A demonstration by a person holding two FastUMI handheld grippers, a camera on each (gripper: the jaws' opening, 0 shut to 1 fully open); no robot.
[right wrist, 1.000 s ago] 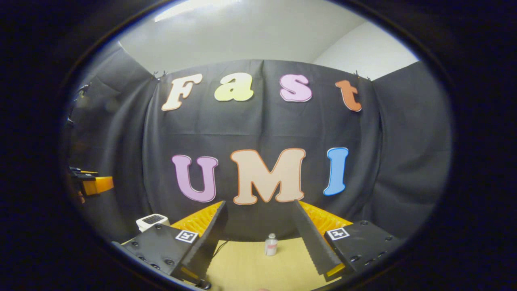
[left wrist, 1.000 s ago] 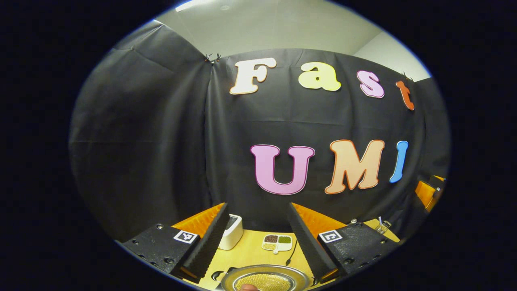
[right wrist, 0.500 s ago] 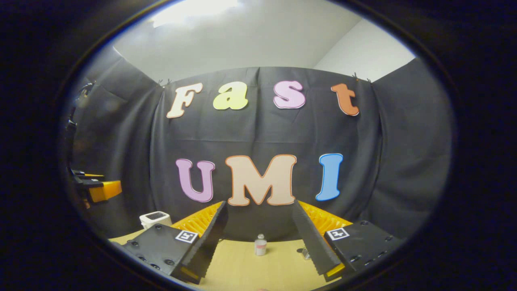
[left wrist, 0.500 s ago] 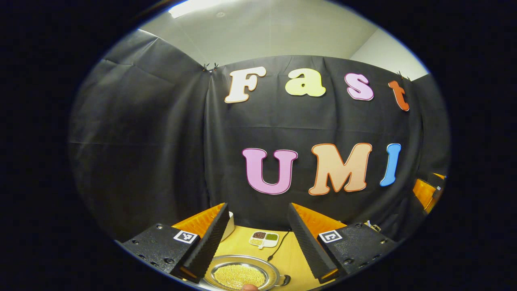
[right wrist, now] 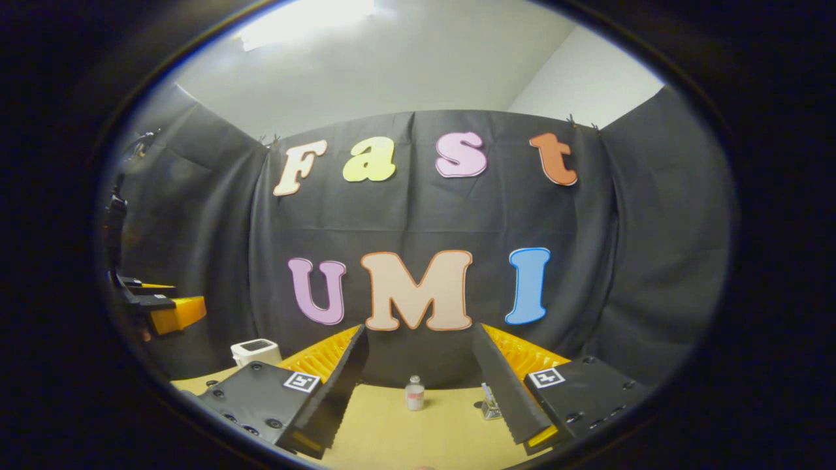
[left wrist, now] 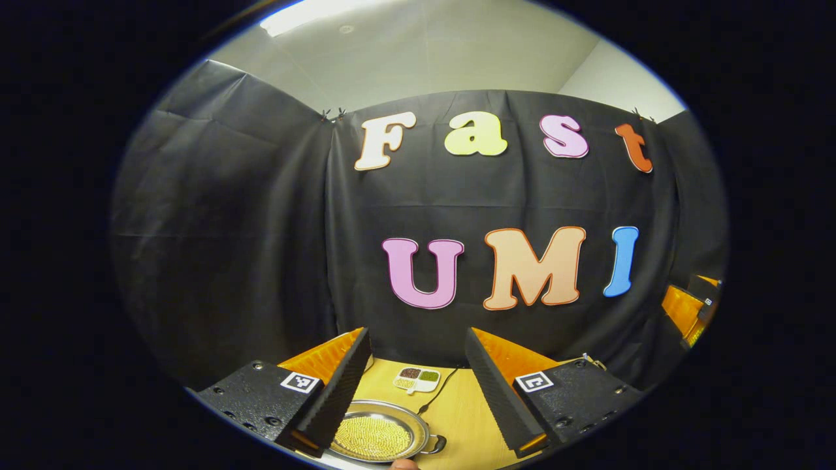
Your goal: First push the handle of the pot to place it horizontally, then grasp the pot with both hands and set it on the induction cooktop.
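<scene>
Left gripper view has the pot (left wrist: 377, 436) low on the wooden table (left wrist: 457, 418), just below and ahead of the left gripper (left wrist: 416, 391), whose fingers stand spread with nothing between them. Yellow grain fills the pot; one small side handle (left wrist: 436, 445) juts toward the view's right, so its handle axis appears to run roughly across. The left gripper looks nearer to it. Beyond lie a divided sample dish (left wrist: 417, 379) and a dark cable (left wrist: 436, 393). Right gripper view shows the right gripper (right wrist: 418, 391), equally spread and empty, facing a small bottle (right wrist: 413, 393), a small clear holder (right wrist: 488, 406) and a white box (right wrist: 256, 352); nothing seems to block the descent.
</scene>
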